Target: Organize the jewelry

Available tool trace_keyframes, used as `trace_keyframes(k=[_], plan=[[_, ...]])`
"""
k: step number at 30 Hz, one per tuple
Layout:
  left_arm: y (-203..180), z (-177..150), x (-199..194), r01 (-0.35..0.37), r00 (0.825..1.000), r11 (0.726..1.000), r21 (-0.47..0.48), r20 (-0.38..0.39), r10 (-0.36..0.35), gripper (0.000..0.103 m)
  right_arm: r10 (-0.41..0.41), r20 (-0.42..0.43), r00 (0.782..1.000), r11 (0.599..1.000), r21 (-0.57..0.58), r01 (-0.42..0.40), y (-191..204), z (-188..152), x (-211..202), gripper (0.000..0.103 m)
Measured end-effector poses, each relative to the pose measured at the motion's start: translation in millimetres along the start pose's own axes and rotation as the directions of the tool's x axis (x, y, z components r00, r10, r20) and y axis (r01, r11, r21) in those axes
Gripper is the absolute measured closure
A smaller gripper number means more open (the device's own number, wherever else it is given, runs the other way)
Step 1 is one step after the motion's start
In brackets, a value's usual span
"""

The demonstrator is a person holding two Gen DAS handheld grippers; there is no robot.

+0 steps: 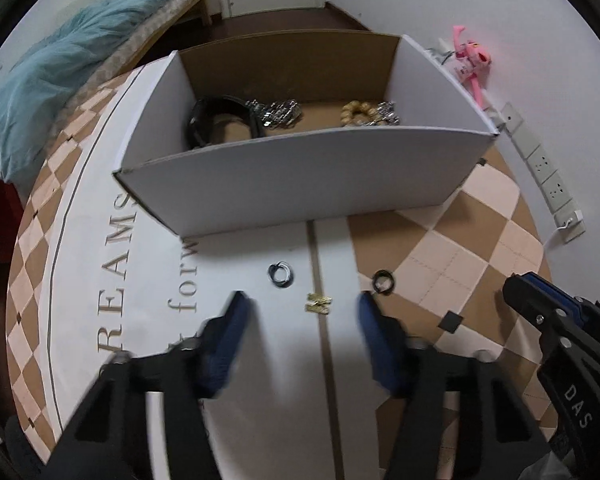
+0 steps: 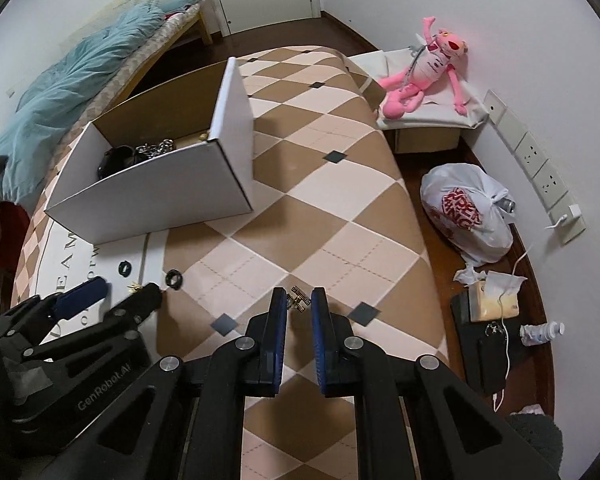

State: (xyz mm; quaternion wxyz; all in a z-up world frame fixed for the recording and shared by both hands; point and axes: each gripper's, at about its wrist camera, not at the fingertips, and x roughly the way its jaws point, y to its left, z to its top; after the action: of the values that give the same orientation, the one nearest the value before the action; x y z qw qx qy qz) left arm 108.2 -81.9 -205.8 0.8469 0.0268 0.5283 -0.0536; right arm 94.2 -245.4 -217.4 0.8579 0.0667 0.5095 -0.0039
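An open white cardboard box stands on the checkered cloth and holds a black band, a silver chain and a beaded bracelet. My left gripper is open, its fingers either side of a small gold piece on the cloth. A dark ring and a black ring lie just beyond. My right gripper is shut on a small gold earring, held above the cloth. The box and both rings show at the left of the right wrist view.
A pink plush toy lies on a white cushion by the wall. A white plastic bag, a tissue box and a bottle are on the floor at right. A bed with a teal blanket is at far left.
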Motion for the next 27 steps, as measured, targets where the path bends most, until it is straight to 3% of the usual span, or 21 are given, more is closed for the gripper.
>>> trace_keyframes(k=[1,5,12,17,22,27], plan=[[-1.6,0.2,-1.0,0.003,1.0,1.0,0.006,0.005,-0.003,0.078,-0.001,0.001,1.0,1.0,0.004,0.001,-1.5,0.1,-0.3,0.09],[-2.0,2.8,-0.4,0.019,1.0,1.0,0.013,0.008,-0.019,0.093,-0.003,0.006,1.0,1.0,0.01,0.003,-3.0,1.5,-0.9,0.09],[2.8,2.0,-6.4,0.057,0.998,0.998,0.003,0.015,-0.057,0.094,0.02,0.028,0.999,1.0,0.01,-0.02,2.1,4.5,-12.2,0.09],[12.8,15.2,-39.0,0.117,0.991,0.993,-0.019,0.063,-0.115,0.094,0.079,0.067,0.995,0.997,0.009,-0.079,11.0,19.5,-36.6,0.09],[34.2,56.4,-69.5,0.205,0.974,0.978,-0.049,0.109,-0.198,0.094,0.17,0.094,0.981,0.985,-0.001,-0.17,25.9,55.2,-53.2,0.09],[52.9,99.7,-54.7,0.217,0.975,0.974,-0.071,0.07,-0.212,0.093,0.257,0.027,0.966,0.966,-0.002,-0.257,44.6,100.0,-31.8,0.09]])
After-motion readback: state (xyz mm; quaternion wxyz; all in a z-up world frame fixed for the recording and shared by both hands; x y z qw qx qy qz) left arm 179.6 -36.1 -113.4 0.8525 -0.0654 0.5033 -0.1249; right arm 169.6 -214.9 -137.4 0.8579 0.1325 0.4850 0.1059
